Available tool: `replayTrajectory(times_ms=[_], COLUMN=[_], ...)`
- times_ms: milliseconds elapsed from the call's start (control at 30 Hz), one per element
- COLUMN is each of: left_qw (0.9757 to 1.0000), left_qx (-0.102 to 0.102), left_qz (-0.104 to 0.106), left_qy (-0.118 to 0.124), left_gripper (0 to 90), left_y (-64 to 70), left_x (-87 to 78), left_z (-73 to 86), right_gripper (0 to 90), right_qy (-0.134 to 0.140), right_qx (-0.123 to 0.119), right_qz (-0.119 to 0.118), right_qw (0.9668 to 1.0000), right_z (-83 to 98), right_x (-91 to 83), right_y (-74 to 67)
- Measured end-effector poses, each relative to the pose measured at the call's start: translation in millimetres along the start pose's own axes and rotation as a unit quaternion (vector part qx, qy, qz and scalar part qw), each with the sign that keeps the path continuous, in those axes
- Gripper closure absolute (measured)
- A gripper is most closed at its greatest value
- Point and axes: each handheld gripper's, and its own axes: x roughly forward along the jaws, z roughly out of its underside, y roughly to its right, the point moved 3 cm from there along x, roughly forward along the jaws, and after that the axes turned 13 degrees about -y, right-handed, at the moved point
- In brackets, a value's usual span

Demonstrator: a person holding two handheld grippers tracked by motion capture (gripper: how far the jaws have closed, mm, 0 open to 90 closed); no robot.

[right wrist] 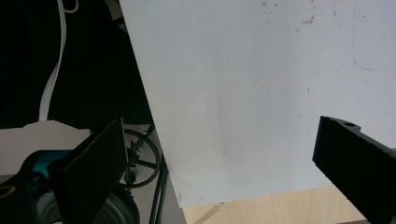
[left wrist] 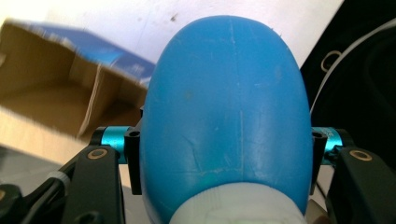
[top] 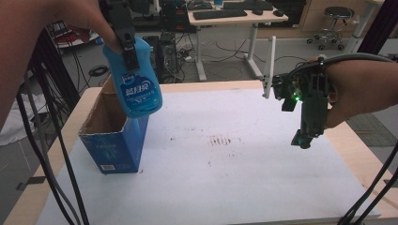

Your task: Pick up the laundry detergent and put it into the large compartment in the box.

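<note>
A blue plastic bottle (top: 137, 89) with a white label hangs bottom down above the open top of a blue cardboard box (top: 112, 143) at the table's left. My left gripper (top: 130, 63) is shut on the bottle, one black jaw running down its front. In the left gripper view the bottle (left wrist: 229, 102) sits between both jaws of the left gripper (left wrist: 226, 161), with the box's brown inside (left wrist: 51, 88) below and to the left. My right gripper (top: 305, 138) hovers over the table's right side, pointing down, open with nothing between its fingers; in its own view the right gripper (right wrist: 219, 154) looks at bare sheet.
A white sheet (top: 234, 159) covers most of the wooden table (top: 361, 159). A thin white post (top: 270, 65) stands at the far edge. Cables (top: 51, 164) hang at the left and lower right. Behind the table stand a desk (top: 225, 18) with keyboards and a stool (top: 335, 21).
</note>
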Motion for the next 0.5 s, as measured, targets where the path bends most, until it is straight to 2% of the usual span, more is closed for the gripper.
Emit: replayTrajectory(times_ms=[33,67,133,167,200,267,333,367,400,500], left_qw=[1.0,0.9995,0.9981,0.9959,0.9959,0.9943,0.9914,0.9892,0.9881,0.9873], left_qx=[0.0,-0.031,-0.06,-0.088,-0.088,-0.105,-0.128,-0.145,-0.152,-0.158], left_qz=[0.0,0.006,0.009,0.016,0.016,0.018,0.02,0.019,0.018,0.017], left_qy=[0.0,0.006,0.009,0.013,0.013,0.011,0.014,0.012,0.011,0.009], left_gripper=[39.0,39.0,39.0,39.1,39.1,39.1,39.1,39.1,39.1,39.1], left_y=[0.0,-5.6,-11.7,-17.7,-17.7,-24.4,-30.1,-35.3,-37.4,-39.7], left_x=[0.0,-1.9,-3.2,-3.6,-3.6,-3.8,-3.2,-2.3,-1.3,-0.1], left_z=[0.0,7.2,14.3,21.5,21.5,28.8,34.9,40.1,41.9,43.6], right_gripper=[2.1,2.2,2.1,2.1,2.1,2.1,2.1,2.1,2.1,2.1], right_qy=[0.0,0.0,0.001,0.002,0.001,0.0,0.0,0.001,0.001,0.001], right_qx=[0.0,-0.001,-0.004,-0.005,-0.005,-0.008,-0.006,-0.006,-0.007,-0.007], right_qz=[0.0,0.001,0.002,0.003,0.002,0.004,0.002,0.002,0.003,0.003], right_qw=[1.0,1.0,1.0,1.0,1.0,1.0,1.0,1.0,1.0,1.0], right_z=[0.0,-0.8,-2.4,-3.6,-4.1,-4.4,-5.5,-5.8,-6.0,-6.0], right_x=[0.0,-0.7,-2.0,-1.9,-2.0,-1.9,-1.3,-1.0,-0.9,-0.7], right_y=[0.0,-0.3,-0.3,-0.2,-0.4,0.2,-0.1,0.1,0.5,0.9])
